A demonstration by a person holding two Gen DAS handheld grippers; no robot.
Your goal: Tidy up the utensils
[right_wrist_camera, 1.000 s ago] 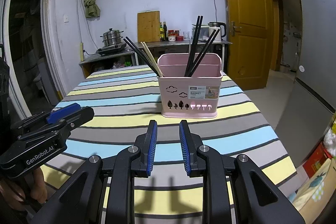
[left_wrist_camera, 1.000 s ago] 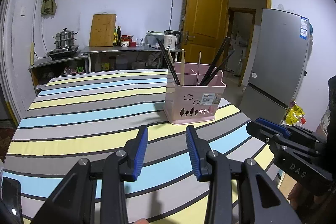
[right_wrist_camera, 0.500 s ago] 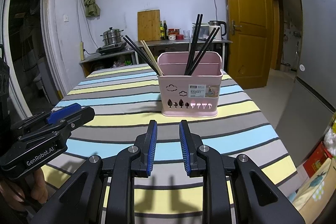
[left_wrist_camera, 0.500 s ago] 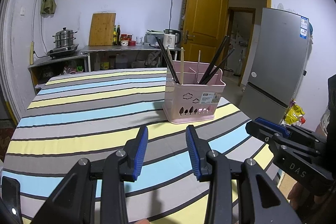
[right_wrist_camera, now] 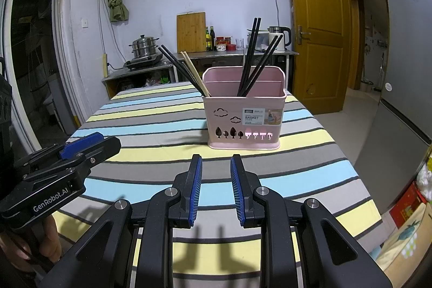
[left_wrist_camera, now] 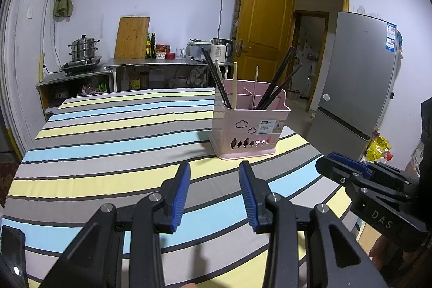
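Observation:
A pink utensil basket [left_wrist_camera: 247, 130] [right_wrist_camera: 244, 120] stands on the striped tablecloth [left_wrist_camera: 113, 142] [right_wrist_camera: 151, 123]. Black chopsticks [left_wrist_camera: 278, 82] [right_wrist_camera: 252, 56] lean in its right compartment. More black chopsticks [right_wrist_camera: 179, 69] and pale wooden ones [left_wrist_camera: 235, 84] [right_wrist_camera: 195, 74] lean at its left. My left gripper [left_wrist_camera: 214, 193] hovers open over the cloth, short of the basket, nothing between its blue pads. My right gripper [right_wrist_camera: 215, 186] is likewise open and empty, a little in front of the basket. Each gripper shows in the other's view: right gripper [left_wrist_camera: 359, 174], left gripper [right_wrist_camera: 67, 158].
A steel counter [right_wrist_camera: 229, 53] at the back wall carries a steamer pot [right_wrist_camera: 144, 46], a cutting board [right_wrist_camera: 191, 32], bottles and a kettle [right_wrist_camera: 279, 38]. A wooden door [right_wrist_camera: 316, 26] and a grey fridge [left_wrist_camera: 356, 88] stand right of the table. A hand [right_wrist_camera: 24, 247] grips the left tool.

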